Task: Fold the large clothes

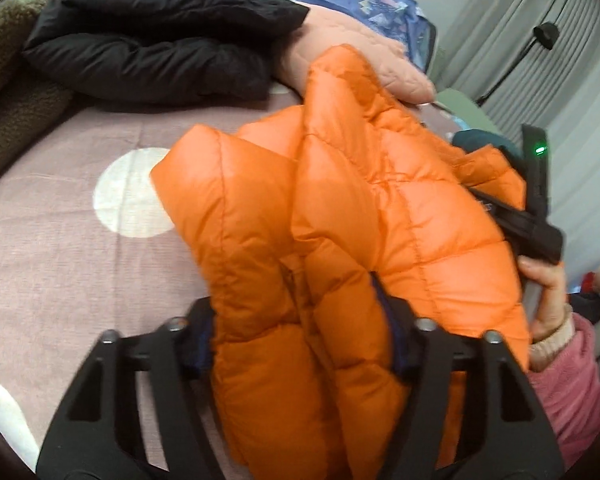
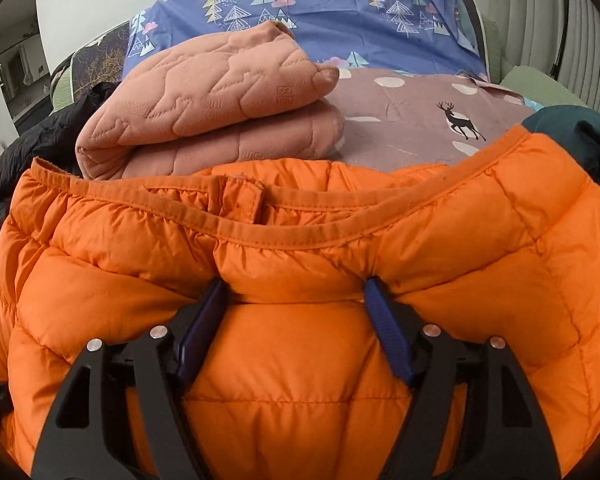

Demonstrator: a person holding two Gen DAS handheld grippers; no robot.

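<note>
An orange quilted down jacket [image 1: 340, 216] is bunched up above the mauve bed sheet [image 1: 68, 240]. My left gripper [image 1: 300, 320] is shut on a thick fold of it, the padding bulging between the fingers. My right gripper [image 2: 296, 292] is shut on another fold of the same jacket [image 2: 300, 360] just below its hem or collar edge [image 2: 260, 232]. In the left wrist view the right gripper [image 1: 536, 216] and the hand holding it show at the jacket's far right side.
A folded black puffy coat [image 1: 152, 40] lies at the back left. A folded pink quilted garment [image 2: 220, 104] lies behind the jacket. A blue tree-print cloth [image 2: 340, 16] covers the bed's far end. A dark teal garment [image 2: 572, 132] lies at the right. Curtains [image 1: 540, 20] hang at the right.
</note>
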